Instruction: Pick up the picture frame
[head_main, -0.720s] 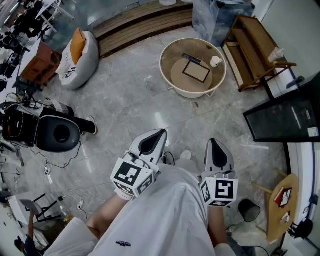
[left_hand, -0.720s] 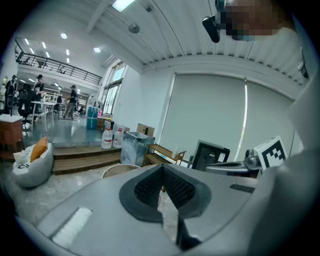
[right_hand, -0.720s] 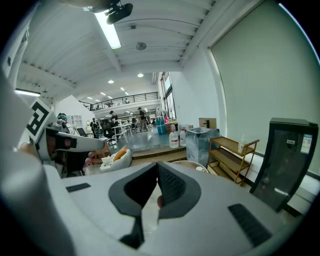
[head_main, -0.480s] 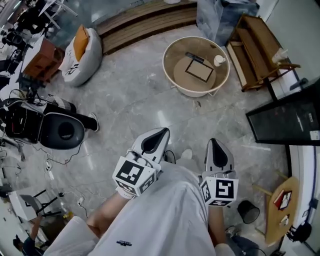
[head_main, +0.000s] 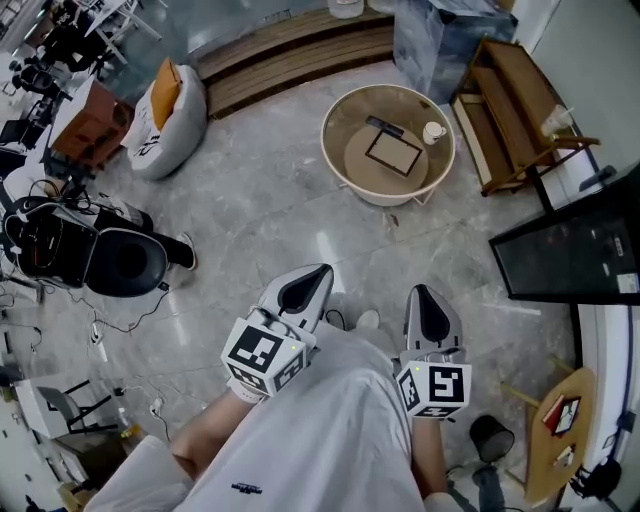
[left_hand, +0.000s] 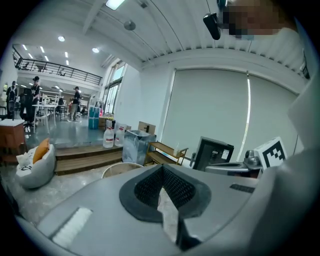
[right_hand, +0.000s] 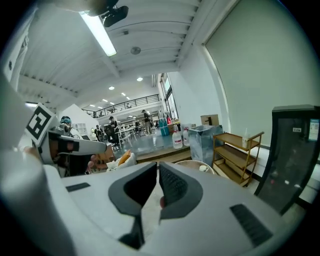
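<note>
Almost nothing has moved since the earlier frames. The head view has only swayed, so the grey marble floor (head_main: 260, 210) and the furniture have slid slightly across it. The round low counter with a cream rim and a sunken wooden top (head_main: 335, 150) looks no larger than it did. It lies well ahead of both tools, roughly on the line running out between their tips, with open floor in between. By that reading the approach has hardly begun, and the pick-up is still all to come. The left tool (head_main: 322, 268) and the right tool (head_main: 418, 290) are held low and close to the person's body, side by side and tilted a little downward. In its own view, the left tool (left_hand: 161, 170) has its ribbed pads meeting at the tip with nothing between them. The right tool (right_hand: 156, 167) is likewise fully closed and empty. The picture frame, a thin dark rectangle around a pale panel (head_main: 393, 153), lies flat on the wooden top, far ahead of both tips. A dark bar-shaped object (head_main: 385, 125) lies just beyond it, and a small white cup (head_main: 432, 131) stands beyond it on the right tool's side. One tool will probably have to open before it reaches the frame.
</note>
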